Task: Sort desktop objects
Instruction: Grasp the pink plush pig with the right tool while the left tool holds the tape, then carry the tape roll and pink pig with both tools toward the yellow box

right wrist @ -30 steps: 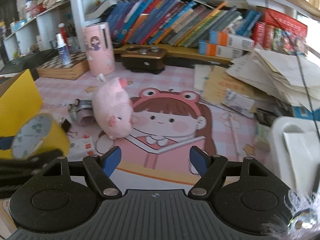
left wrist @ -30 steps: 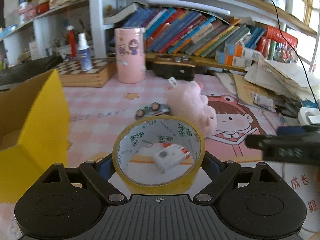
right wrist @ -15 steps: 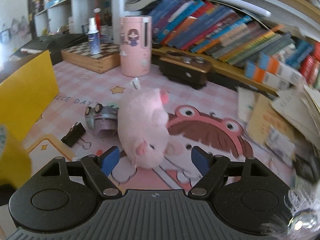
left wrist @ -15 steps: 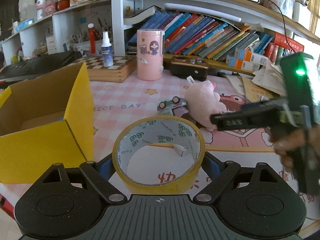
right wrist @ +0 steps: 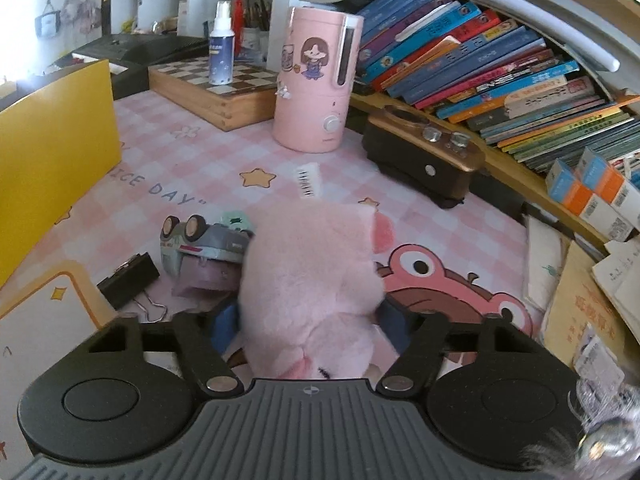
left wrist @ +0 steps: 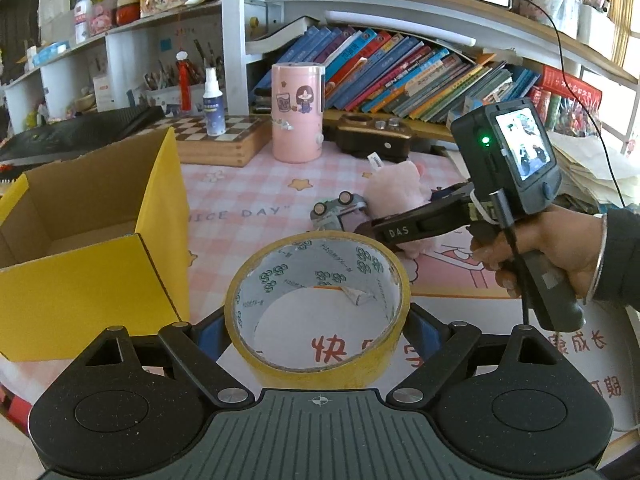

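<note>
Left gripper [left wrist: 318, 326] closed on tape roll [left wrist: 318, 308], held above the mat beside the yellow box [left wrist: 92, 264]. Right gripper [right wrist: 308, 326] straddles the pink plush pig [right wrist: 312, 280] on the desk; pads touch its sides, grip unclear. Toy car [right wrist: 200, 240] lies overturned just left.

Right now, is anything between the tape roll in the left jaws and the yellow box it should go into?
Nothing visible. The tape roll sits in the left gripper, and the yellow box stands open-topped just to its left, with only bare mat between. The toy car lies farther back.
</note>
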A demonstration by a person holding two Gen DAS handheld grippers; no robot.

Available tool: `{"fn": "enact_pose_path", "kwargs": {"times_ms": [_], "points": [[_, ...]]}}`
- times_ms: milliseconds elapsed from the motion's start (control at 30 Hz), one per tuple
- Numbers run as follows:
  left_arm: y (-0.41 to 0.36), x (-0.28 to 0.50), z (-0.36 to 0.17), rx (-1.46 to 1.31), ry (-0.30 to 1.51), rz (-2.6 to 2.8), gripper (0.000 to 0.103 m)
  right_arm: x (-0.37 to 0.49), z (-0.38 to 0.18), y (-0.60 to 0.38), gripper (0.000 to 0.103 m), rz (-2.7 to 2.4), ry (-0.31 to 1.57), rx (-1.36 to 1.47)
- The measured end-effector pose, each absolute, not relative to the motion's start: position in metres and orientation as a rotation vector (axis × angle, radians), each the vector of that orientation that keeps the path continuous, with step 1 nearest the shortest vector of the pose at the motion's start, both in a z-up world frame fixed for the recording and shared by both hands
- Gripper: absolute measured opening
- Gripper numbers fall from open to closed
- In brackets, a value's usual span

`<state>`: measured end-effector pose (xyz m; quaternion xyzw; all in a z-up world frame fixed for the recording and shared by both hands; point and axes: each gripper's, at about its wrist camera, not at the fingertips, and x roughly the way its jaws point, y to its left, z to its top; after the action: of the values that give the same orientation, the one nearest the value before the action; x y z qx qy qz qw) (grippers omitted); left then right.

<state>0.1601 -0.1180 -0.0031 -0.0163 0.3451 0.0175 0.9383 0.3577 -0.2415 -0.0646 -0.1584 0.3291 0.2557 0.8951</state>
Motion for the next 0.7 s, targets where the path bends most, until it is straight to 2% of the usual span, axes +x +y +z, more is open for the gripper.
{"fn": "enact_pose_path", "kwargs": {"times_ms": [133,700], "points": [[-0.120,0.156,-0.002,-0.037,0.696,0.031,0.090,0.355,-0.059,-0.244,0.054,0.532,0.674,-0.333],[-0.115,0.138,0.013,-0.062,0.603,-0.049,0.090,0.266,0.004,-0.294,0.054,0.427,0.668,-0.053]]}}
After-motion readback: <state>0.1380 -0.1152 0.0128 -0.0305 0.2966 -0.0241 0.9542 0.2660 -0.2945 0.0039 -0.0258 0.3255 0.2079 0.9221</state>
